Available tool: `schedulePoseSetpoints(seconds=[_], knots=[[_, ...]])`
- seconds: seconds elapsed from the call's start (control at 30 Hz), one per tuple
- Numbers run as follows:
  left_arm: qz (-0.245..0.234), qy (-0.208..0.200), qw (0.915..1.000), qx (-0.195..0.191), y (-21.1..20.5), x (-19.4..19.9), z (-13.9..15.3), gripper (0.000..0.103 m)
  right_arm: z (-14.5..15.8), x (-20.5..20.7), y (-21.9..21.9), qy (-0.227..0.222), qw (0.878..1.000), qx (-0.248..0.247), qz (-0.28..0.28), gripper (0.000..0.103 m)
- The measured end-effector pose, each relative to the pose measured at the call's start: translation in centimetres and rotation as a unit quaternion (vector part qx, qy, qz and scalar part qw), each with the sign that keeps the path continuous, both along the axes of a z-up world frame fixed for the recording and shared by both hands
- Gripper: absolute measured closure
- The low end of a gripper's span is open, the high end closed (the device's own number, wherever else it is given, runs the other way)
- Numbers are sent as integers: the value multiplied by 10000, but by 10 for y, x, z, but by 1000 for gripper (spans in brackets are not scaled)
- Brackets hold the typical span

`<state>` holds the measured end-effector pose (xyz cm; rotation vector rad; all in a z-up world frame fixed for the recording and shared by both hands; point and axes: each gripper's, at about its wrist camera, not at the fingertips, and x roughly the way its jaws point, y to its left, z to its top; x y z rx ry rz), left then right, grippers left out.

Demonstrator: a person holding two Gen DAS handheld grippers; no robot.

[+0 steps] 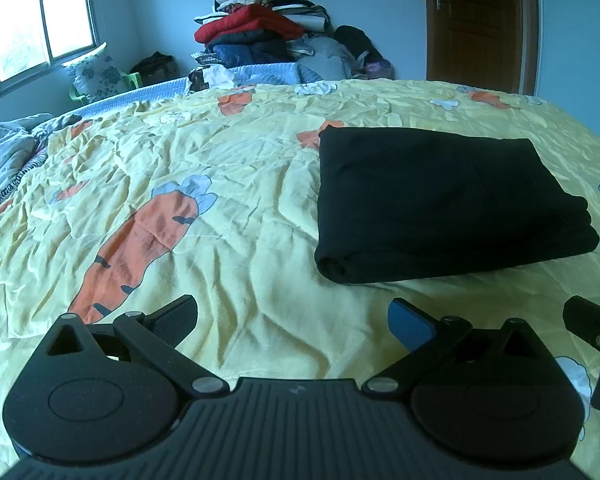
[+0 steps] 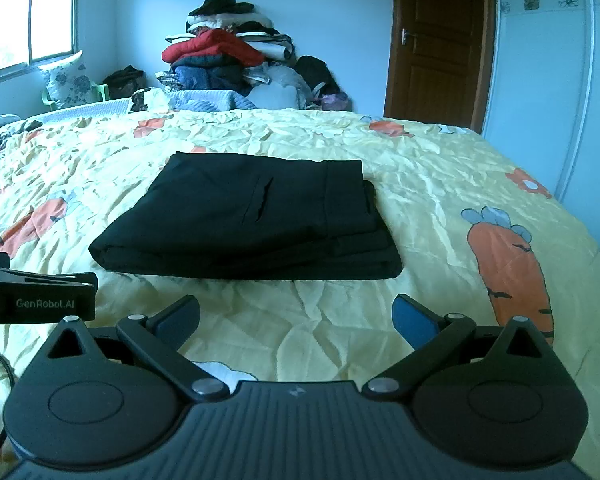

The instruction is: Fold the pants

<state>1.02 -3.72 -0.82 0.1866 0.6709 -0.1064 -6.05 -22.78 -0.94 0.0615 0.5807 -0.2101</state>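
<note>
A pair of black pants (image 2: 244, 220) lies folded into a thick, flat, roughly square bundle on a bed covered by a pale yellow sheet (image 1: 228, 248). The sheet is thin, heavily creased cloth printed with large orange carrots topped by light blue leaves. The pants are smooth, matte fabric; several stacked layers show along the bundle's near and right edges, and a slit pocket opening runs across the top face in the right wrist view. The near edge of the bundle is a rounded fold. Just in front of the pants, nearer the cameras, both grippers hover over bare sheet without touching the cloth. The left gripper (image 1: 293, 322) has its two fingers spread wide apart and holds nothing; its black arms are hard plastic, with one dark ribbed pad and one blue pad. The right gripper (image 2: 296, 320) is spread equally wide and also empty, with the same build. Beyond the pants, past the far edge of the bed, a tall, loose pile of clothes (image 2: 224, 56) leans against a pale blue wall, a red quilted jacket near its top. To the right of that pile stands a brown wooden door (image 2: 436, 40).
</note>
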Motion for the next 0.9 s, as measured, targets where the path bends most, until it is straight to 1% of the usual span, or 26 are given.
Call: schedulePoseSetpoints(seconds=[0.73,0.9], knots=[[3,-7,10000,11,0,0,0,0,-2,2,-2,47,10000,21,67,0],[98,-81,9999,72,3,-1,0,0,-3,1,-1,54,10000,23,75,0]])
